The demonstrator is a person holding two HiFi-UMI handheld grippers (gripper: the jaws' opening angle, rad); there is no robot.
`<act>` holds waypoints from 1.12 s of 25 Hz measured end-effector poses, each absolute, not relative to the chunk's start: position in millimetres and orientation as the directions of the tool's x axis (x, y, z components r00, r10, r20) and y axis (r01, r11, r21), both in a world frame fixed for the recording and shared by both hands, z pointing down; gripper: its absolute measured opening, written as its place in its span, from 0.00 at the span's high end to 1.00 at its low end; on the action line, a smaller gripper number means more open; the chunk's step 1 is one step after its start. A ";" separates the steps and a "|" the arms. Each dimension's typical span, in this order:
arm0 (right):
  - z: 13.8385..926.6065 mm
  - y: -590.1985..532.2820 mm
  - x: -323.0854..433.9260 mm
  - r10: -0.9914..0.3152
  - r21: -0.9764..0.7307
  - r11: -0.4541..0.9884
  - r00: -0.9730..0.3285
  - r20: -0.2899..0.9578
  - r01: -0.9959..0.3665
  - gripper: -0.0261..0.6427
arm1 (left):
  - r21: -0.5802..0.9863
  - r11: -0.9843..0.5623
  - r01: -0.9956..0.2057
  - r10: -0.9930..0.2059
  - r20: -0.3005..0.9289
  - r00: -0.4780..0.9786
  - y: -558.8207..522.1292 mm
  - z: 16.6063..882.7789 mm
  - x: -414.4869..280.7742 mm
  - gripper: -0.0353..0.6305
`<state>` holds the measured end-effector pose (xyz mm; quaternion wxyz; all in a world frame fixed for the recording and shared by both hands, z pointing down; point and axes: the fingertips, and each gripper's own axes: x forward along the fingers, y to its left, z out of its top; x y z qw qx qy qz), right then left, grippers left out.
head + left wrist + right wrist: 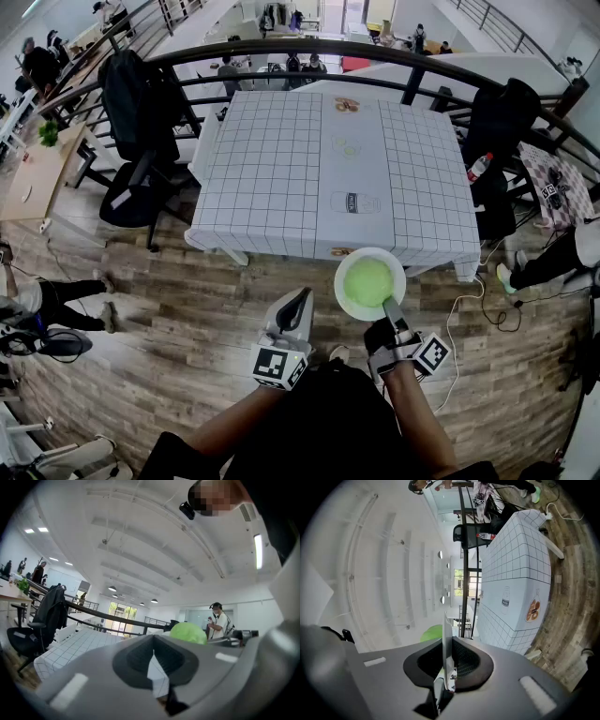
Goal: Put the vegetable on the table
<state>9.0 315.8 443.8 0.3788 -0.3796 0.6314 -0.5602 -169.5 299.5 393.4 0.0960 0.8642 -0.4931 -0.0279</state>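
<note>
A round green vegetable (pixel 367 280) lies on a white plate (pixel 346 289), which hangs above the wooden floor just in front of the table's near edge. My right gripper (pixel 388 310) is shut on the plate's near rim. In the right gripper view the plate (pixel 446 641) shows edge-on between the jaws, with the vegetable (pixel 432 633) behind it. The table (pixel 281 178) carries a white grid cloth. My left gripper (pixel 299 300) is held level to the left of the plate, shut and holding nothing. From the left gripper view the vegetable (pixel 189 633) shows at the right, beyond the gripper (pixel 154 656).
A black chair with a dark jacket (pixel 139 103) stands at the table's left. Another jacket-draped chair (pixel 502 117) and a bottle (pixel 478 167) are at its right. A curved black railing (pixel 309 52) runs behind the table. A white cable (pixel 469 300) lies on the floor at right.
</note>
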 end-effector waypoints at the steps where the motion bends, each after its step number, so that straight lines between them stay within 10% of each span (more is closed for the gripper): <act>1: 443.6 315.3 8.9 -0.904 -0.995 0.087 -0.424 -0.054 -0.057 0.92 | 0.186 -0.497 -0.848 -0.857 0.045 0.513 298.8 392.9 -169.6 0.94; 28: 439.5 303.9 62.4 -0.896 -0.998 0.070 -0.440 -0.059 -0.008 0.92 | 0.142 -0.419 -0.897 -0.900 0.064 0.430 288.4 378.5 -138.3 0.94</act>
